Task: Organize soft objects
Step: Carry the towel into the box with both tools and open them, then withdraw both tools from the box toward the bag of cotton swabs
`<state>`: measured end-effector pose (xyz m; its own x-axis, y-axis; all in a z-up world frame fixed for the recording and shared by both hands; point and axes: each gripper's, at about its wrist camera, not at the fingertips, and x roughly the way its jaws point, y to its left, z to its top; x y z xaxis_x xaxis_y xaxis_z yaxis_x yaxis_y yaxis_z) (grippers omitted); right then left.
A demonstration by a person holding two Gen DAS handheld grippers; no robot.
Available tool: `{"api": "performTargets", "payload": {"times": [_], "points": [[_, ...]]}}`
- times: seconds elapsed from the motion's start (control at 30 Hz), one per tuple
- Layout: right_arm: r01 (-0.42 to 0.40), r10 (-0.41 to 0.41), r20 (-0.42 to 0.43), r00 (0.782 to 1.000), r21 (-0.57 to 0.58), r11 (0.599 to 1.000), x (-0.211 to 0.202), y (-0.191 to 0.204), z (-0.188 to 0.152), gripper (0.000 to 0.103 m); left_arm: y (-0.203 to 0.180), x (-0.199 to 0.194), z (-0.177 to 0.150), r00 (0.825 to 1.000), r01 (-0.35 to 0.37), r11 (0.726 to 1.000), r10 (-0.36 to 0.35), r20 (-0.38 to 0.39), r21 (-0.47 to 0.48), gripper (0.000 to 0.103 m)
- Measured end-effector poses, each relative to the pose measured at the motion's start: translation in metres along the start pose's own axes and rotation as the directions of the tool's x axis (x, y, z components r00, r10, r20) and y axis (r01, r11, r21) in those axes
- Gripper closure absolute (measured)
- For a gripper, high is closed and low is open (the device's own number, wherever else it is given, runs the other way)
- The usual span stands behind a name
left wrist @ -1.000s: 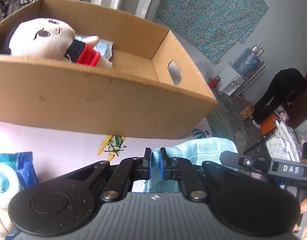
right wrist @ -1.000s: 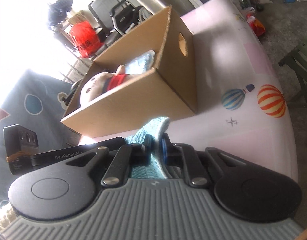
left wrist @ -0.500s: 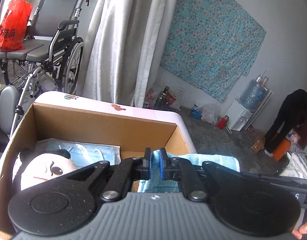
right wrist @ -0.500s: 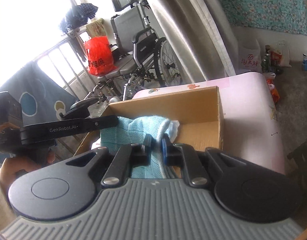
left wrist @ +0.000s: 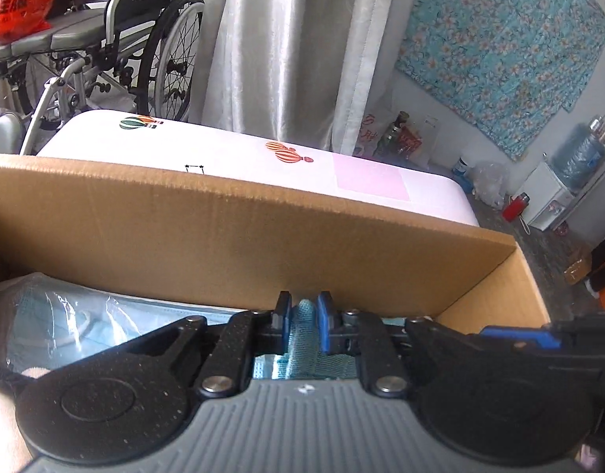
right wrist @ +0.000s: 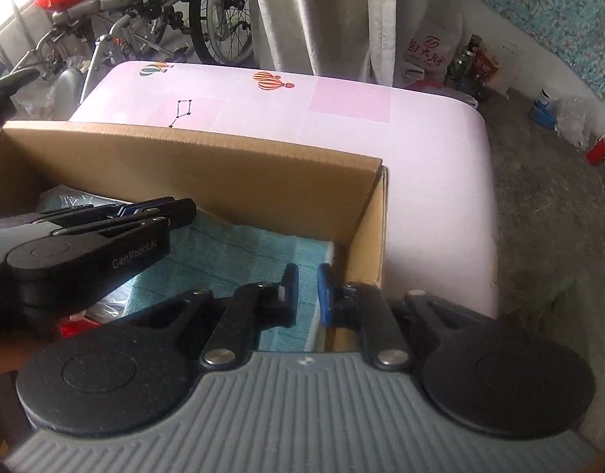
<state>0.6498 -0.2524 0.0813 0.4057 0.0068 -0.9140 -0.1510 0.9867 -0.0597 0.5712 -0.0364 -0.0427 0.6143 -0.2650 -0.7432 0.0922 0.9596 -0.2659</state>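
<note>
Towel: the teal towel (right wrist: pixel 239 252) lies spread in the right end of the cardboard box (right wrist: pixel 184 165), its white-edged corner close to the box's right wall.
Box: it stands on the pink bench (right wrist: pixel 420 157), its right wall toward the bench's right edge. Bare bench with balloon prints runs from its far wall to the far edge.
Left gripper: my left gripper (left wrist: pixel 304 315) is inside the box and its jaws are opening. A raised fold of the towel (left wrist: pixel 304 327) stands between the blue pads and touches both of them.
Left gripper, side view: from my right wrist it (right wrist: pixel 184 213) reaches in from the left, over the towel's left part.
Right gripper: my right gripper (right wrist: pixel 307 287) points down over the towel's right corner, its pads drawn nearly together with only a slit between them. Through the slit I see the towel lying below, and no fold is visibly clamped.
Mask packet: a clear-wrapped pack of blue face masks (left wrist: pixel 85 315) lies in the box's left part, beside the towel.
Background: a wheelchair (left wrist: pixel 136 39) and a pale curtain (left wrist: pixel 294 59) stand beyond the bench's far edge.
</note>
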Motion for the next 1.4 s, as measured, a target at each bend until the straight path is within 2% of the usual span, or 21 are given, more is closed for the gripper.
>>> {"api": "performTargets", "payload": {"times": [0.07, 0.13, 0.17, 0.2, 0.23, 0.27, 0.33, 0.37, 0.43, 0.53, 0.63, 0.67, 0.7, 0.8, 0.93, 1.0, 1.07, 1.13, 1.27, 1.33, 1.4], "points": [[0.052, -0.051, 0.019, 0.998, -0.059, 0.997, 0.003, 0.007, 0.005, 0.09, 0.003, 0.001, -0.001, 1.0, -0.014, 1.0, 0.014, 0.001, 0.015, 0.059], [0.069, -0.066, 0.04, 0.997, -0.08, 0.994, 0.001, 0.008, 0.006, 0.088, 0.006, -0.007, 0.0, 1.0, -0.015, 1.0, 0.014, 0.016, 0.017, 0.063], [0.037, -0.036, 0.035, 0.999, -0.055, 0.998, 0.0, 0.005, 0.005, 0.087, 0.009, -0.012, 0.001, 1.0, -0.016, 1.0, 0.016, 0.024, 0.007, 0.075], [-0.015, 0.016, 0.025, 1.0, -0.011, 1.0, -0.002, -0.001, 0.004, 0.087, 0.011, -0.018, 0.003, 1.0, -0.014, 1.0, 0.014, 0.025, -0.006, 0.099], [-0.066, 0.065, 0.016, 0.998, 0.016, 0.998, -0.003, -0.003, 0.001, 0.087, 0.014, -0.02, 0.004, 1.0, -0.001, 1.0, 0.001, 0.01, -0.013, 0.102], [-0.118, 0.118, 0.004, 0.993, 0.044, 0.992, -0.002, -0.004, -0.003, 0.086, 0.016, -0.019, 0.006, 0.999, 0.021, 1.0, -0.021, -0.037, -0.019, 0.102], [-0.096, 0.095, 0.018, 0.995, 0.014, 0.995, -0.003, 0.005, -0.007, 0.084, 0.019, -0.01, 0.007, 0.993, 0.039, 0.999, -0.041, -0.114, -0.023, 0.102], [-0.073, 0.073, 0.021, 0.997, -0.005, 0.997, -0.002, 0.01, -0.008, 0.084, 0.019, -0.002, 0.004, 0.99, 0.015, 1.0, -0.017, -0.139, -0.018, 0.102], [-0.07, 0.07, 0.015, 0.997, -0.01, 0.998, -0.003, 0.014, -0.009, 0.083, 0.021, 0.011, -0.002, 0.987, 0.0, 0.999, -0.005, -0.162, -0.036, 0.102], [-0.139, 0.139, -0.002, 0.99, 0.041, 0.989, -0.004, 0.011, -0.012, 0.084, 0.026, 0.025, -0.011, 0.988, 0.025, 0.995, -0.039, -0.148, -0.094, 0.1], [-0.118, 0.118, 0.005, 0.993, 0.021, 0.993, -0.002, 0.011, -0.018, 0.087, 0.026, 0.027, -0.01, 0.99, 0.021, 0.996, -0.033, -0.14, -0.089, 0.1], [-0.121, 0.121, 0.009, 0.993, 0.022, 0.992, -0.002, 0.012, -0.019, 0.087, 0.026, 0.023, -0.007, 0.989, 0.02, 0.995, -0.034, -0.145, -0.095, 0.093], [-0.119, 0.119, 0.016, 0.993, 0.025, 0.993, -0.004, 0.013, -0.021, 0.087, 0.027, 0.016, -0.005, 0.99, 0.026, 0.994, -0.04, -0.133, -0.105, 0.085], [-0.143, 0.141, 0.055, 0.988, 0.034, 0.989, -0.02, 0.011, -0.029, 0.086, 0.027, -0.017, -0.001, 0.994, 0.055, 0.99, -0.066, -0.082, -0.13, 0.085], [-0.214, 0.212, 0.138, 0.967, -0.004, 0.977, -0.073, 0.003, -0.054, 0.085, 0.004, -0.096, -0.005, 0.998, 0.042, 0.997, -0.038, -0.056, 0.062, 0.082], [-0.246, 0.249, 0.192, 0.949, -0.037, 0.969, -0.107, -0.003, -0.075, 0.084, -0.008, -0.14, -0.018, 0.998, 0.05, 0.986, -0.045, -0.035, 0.158, 0.079], [-0.29, 0.293, 0.235, 0.927, -0.05, 0.956, -0.137, -0.013, -0.1, 0.081, -0.015, -0.182, -0.039, 0.996, 0.091, 0.975, -0.088, -0.023, 0.2, 0.079], [-0.331, 0.33, 0.267, 0.905, -0.043, 0.943, -0.166, -0.026, -0.132, 0.077, -0.014, -0.215, -0.065, 0.991, 0.132, 0.971, -0.13, -0.026, 0.201, 0.079], [-0.378, 0.352, 0.294, 0.889, 0.036, 0.925, -0.204, -0.054, -0.188, 0.076, -0.012, -0.255, -0.127, 0.98, 0.198, 0.965, -0.188, -0.073, 0.174, 0.079], [-0.414, 0.37, 0.31, 0.876, 0.087, 0.906, -0.218, -0.069, -0.222, 0.075, -0.015, -0.264, -0.164, 0.973, 0.218, 0.956, -0.198, -0.117, 0.197, 0.072], [-0.433, 0.369, 0.325, 0.871, 0.152, 0.889, -0.226, -0.083, -0.256, 0.074, -0.021, -0.267, -0.203, 0.966, 0.239, 0.945, -0.207, -0.157, 0.225, 0.058]]}}
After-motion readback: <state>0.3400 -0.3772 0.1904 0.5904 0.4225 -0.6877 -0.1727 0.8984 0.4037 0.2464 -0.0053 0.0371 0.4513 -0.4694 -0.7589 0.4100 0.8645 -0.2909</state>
